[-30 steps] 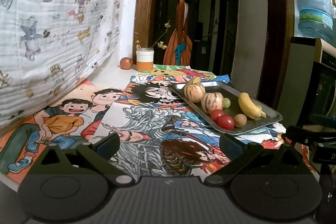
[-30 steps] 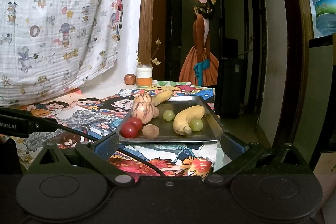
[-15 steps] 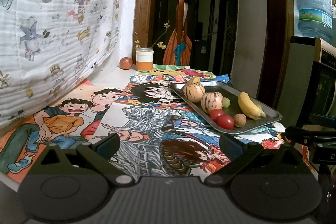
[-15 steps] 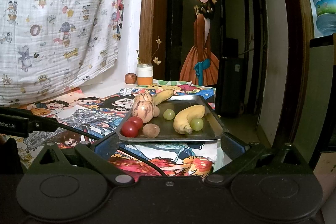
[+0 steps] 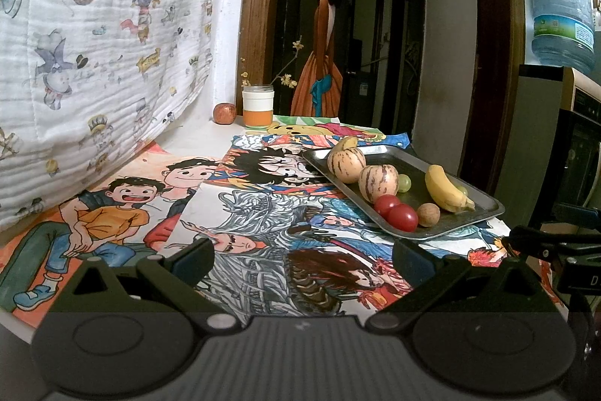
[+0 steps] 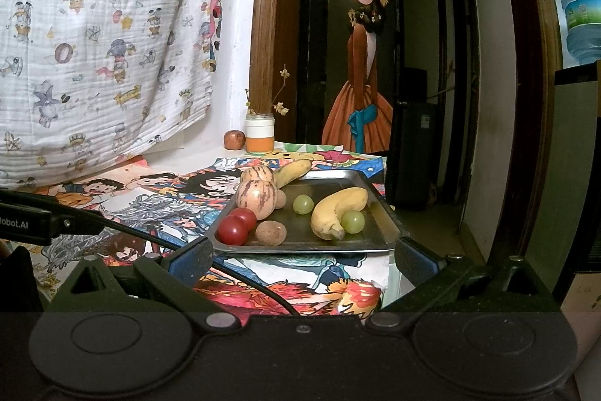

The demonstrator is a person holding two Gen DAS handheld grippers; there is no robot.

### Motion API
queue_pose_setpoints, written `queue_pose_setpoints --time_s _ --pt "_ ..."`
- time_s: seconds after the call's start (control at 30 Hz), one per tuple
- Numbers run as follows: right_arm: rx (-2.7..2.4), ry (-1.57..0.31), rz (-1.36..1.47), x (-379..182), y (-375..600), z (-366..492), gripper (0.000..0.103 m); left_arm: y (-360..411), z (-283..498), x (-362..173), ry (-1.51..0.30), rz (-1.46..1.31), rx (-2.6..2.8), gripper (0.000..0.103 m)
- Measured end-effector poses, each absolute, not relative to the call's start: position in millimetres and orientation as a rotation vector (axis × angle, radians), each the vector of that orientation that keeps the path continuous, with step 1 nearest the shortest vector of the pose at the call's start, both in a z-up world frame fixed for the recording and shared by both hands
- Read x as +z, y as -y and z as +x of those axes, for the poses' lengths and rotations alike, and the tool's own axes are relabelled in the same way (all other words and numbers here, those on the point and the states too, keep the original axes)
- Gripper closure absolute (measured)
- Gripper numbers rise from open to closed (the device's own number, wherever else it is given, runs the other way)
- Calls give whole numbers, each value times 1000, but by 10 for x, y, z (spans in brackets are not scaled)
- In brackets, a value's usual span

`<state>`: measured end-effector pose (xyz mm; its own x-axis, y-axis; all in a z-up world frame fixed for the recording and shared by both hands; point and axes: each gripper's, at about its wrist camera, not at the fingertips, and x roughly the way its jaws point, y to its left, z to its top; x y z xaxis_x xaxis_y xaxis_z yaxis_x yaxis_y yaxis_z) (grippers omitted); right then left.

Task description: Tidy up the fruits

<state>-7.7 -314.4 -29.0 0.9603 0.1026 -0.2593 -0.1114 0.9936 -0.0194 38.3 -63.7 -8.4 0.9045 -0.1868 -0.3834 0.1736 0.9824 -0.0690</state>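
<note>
The bench (image 5: 195, 145) carries a metal tray (image 6: 379, 228) holding nearly all fruits: bananas (image 6: 338, 209), striped melons (image 6: 257, 200), tomatoes (image 6: 233, 230), grapes (image 6: 353, 221); one apple (image 5: 224, 114) sits apart; sorting may be finished or pending; both grippers' jaws stand wide, empty.

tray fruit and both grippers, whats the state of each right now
left gripper: open, empty
right gripper: open, empty
tray: flat on the table, holding fruit
near banana: lying in tray
two tomatoes: touching, front left corner of tray
apple: off the tray, beside jar
</note>
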Motion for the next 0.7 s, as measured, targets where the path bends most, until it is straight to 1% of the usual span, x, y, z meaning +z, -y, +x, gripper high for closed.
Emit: queue_pose_setpoints --time_s 0.7 --pt "108 -261 -35 -289 3145 -77 0 650 388 -86 -416 -18 -175 0"
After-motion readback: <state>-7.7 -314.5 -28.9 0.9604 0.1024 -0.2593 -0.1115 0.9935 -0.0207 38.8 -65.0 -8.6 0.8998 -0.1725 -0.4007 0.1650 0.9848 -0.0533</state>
